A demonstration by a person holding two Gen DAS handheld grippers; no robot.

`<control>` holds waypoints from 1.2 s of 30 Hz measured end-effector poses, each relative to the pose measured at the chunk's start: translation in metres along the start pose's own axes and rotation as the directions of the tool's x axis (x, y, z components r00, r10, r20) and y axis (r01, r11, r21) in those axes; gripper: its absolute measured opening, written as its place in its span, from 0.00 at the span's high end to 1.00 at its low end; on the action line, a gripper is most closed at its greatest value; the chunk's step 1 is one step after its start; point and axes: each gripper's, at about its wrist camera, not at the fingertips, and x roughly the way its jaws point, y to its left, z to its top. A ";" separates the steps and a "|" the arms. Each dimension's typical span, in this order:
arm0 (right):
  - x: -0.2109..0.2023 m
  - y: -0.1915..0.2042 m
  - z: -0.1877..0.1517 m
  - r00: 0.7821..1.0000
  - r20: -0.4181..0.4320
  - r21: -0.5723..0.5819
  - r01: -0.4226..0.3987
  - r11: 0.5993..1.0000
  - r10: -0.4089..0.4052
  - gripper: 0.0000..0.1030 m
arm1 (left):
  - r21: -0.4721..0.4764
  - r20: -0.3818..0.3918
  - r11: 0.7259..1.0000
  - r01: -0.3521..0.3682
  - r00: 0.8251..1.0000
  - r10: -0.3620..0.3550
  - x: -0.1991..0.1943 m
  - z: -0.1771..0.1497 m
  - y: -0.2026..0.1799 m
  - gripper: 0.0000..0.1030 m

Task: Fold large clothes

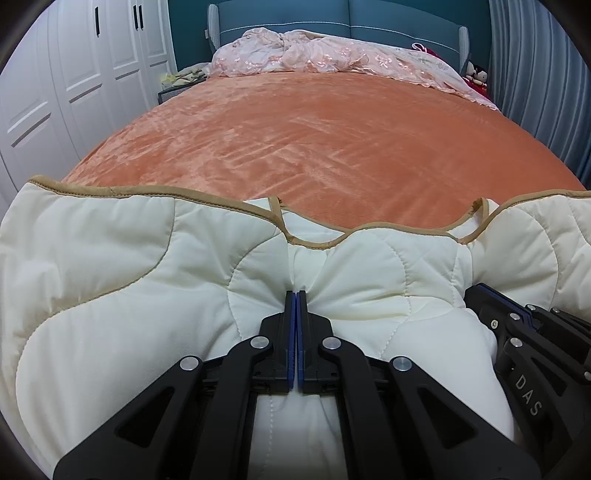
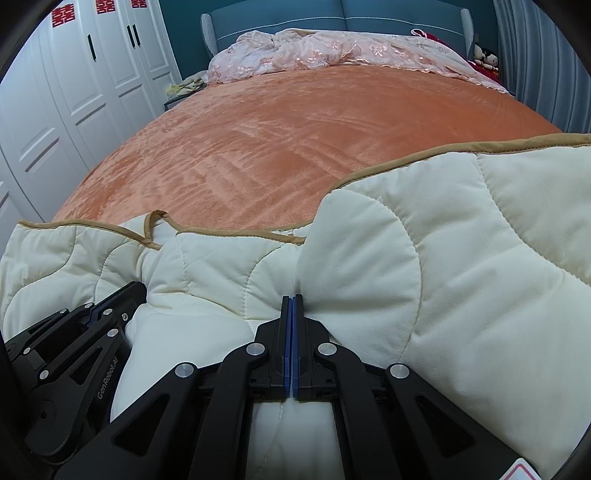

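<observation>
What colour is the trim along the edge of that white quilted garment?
Tan-brown trim on the cream quilted garment, clearest in the left wrist view.

Cream quilted garment [image 1: 122,280] with tan trim lies bunched on orange bedspread [image 1: 314,129].

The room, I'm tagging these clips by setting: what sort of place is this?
A home bedroom, most likely: a bed with a padded blue headboard, a rumpled pink lace coverlet at its head, and white wardrobe doors alongside.
</observation>
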 end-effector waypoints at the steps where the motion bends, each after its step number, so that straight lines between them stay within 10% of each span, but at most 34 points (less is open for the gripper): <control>1: 0.000 0.000 0.000 1.000 0.000 0.000 0.000 1.000 0.000 1.00 | 0.000 0.000 1.000 -0.001 1.000 0.001 0.000 0.001 0.000 1.00; 19: 0.002 0.000 0.003 1.000 -0.005 -0.007 0.010 1.000 -0.010 1.00 | 0.016 -0.005 1.000 -0.026 1.000 0.026 0.002 0.003 -0.002 1.00; 24: -0.002 -0.002 0.017 0.997 -0.078 0.003 -0.005 1.000 0.006 1.00 | -0.030 -0.098 0.998 0.062 0.993 -0.065 -0.010 0.018 0.014 0.99; 30: -0.096 0.009 0.002 0.997 -0.017 0.053 -0.069 0.996 0.070 0.85 | -0.245 -0.061 0.963 0.116 0.989 -0.135 -0.106 -0.002 0.084 0.46; 36: -0.134 0.032 -0.052 0.989 -0.049 0.052 -0.137 0.989 0.140 0.85 | -0.375 -0.092 0.925 0.060 0.991 -0.102 -0.159 -0.062 0.144 0.46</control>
